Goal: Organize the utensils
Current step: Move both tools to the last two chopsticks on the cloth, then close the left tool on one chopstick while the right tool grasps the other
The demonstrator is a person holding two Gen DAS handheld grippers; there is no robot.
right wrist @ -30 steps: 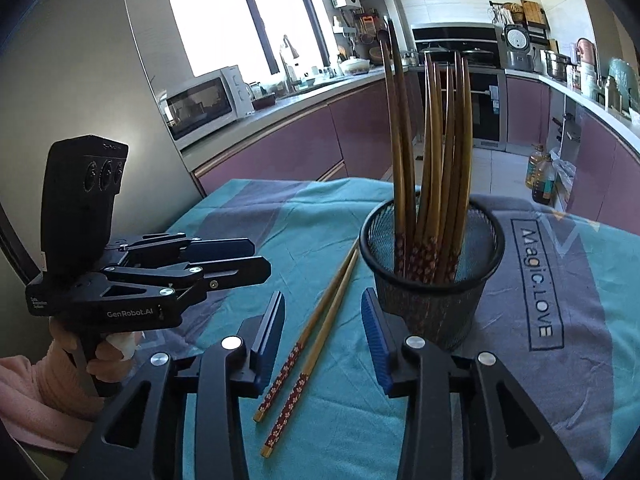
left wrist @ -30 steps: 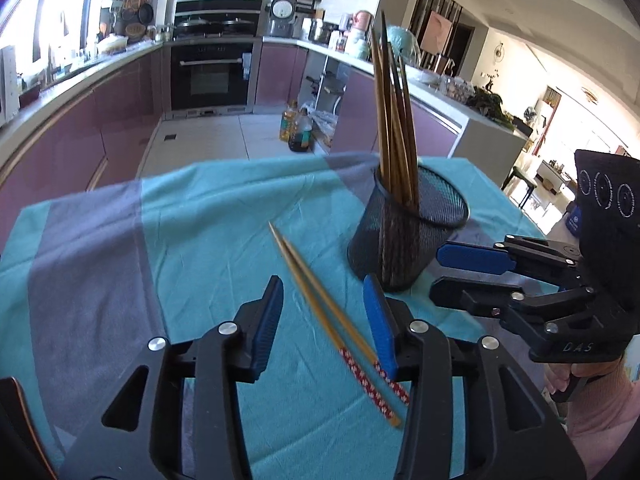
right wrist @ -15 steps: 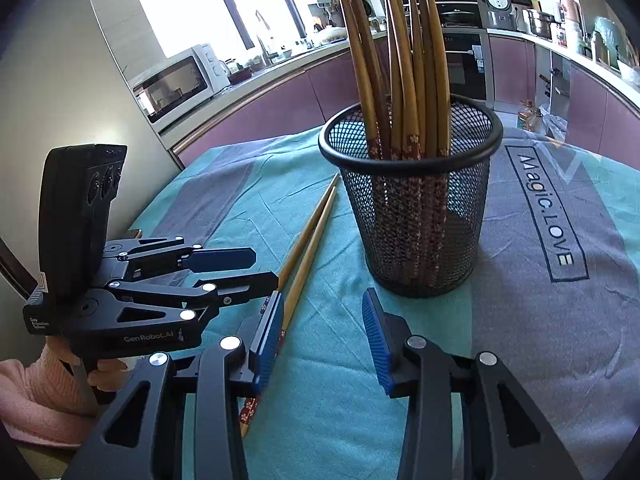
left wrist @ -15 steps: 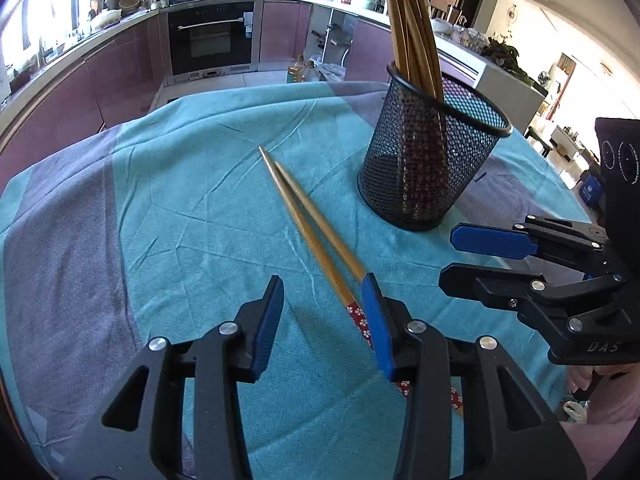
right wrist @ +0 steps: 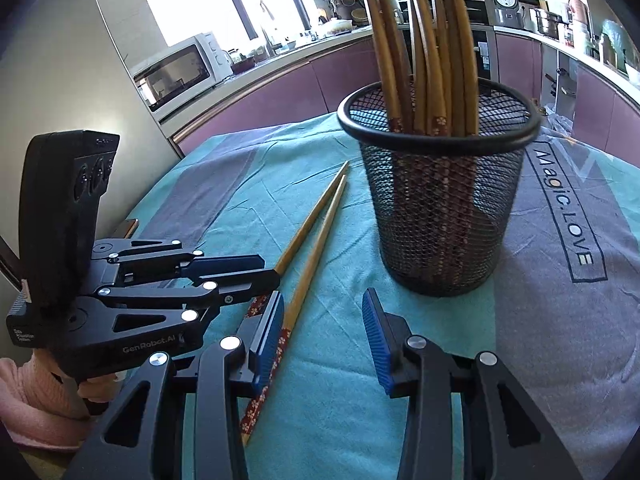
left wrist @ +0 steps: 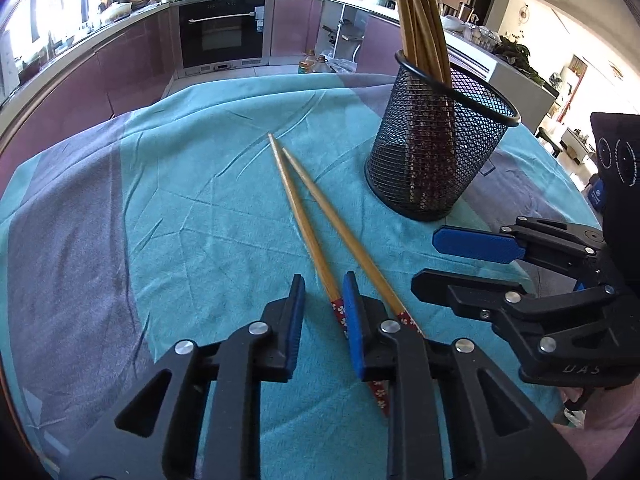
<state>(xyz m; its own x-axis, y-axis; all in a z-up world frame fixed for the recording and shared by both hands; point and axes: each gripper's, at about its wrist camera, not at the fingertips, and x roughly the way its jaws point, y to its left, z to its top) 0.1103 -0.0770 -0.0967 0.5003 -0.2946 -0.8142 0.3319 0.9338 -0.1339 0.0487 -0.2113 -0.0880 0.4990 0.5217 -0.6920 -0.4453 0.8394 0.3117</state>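
Two wooden chopsticks (left wrist: 316, 220) with red flowered ends lie side by side on the teal cloth; they also show in the right wrist view (right wrist: 316, 232). A black mesh cup (left wrist: 432, 148) holds several upright chopsticks; it also shows in the right wrist view (right wrist: 436, 200). My left gripper (left wrist: 322, 300) is open, low over the cloth, its jaws straddling the red end of the nearer chopstick. My right gripper (right wrist: 322, 320) is open and empty, in front of the cup; it shows in the left wrist view (left wrist: 452, 260).
The table carries a teal and grey cloth (left wrist: 200, 216) with "Magic.LOVE" printed on it (right wrist: 564, 212). Kitchen counters, an oven (left wrist: 222, 28) and a microwave (right wrist: 176, 68) stand beyond the table.
Both grippers have moved forward and lower toward the table. The left gripper's jaws have narrowed and now straddle one chopstick's red end. The right gripper came closer to the cup.
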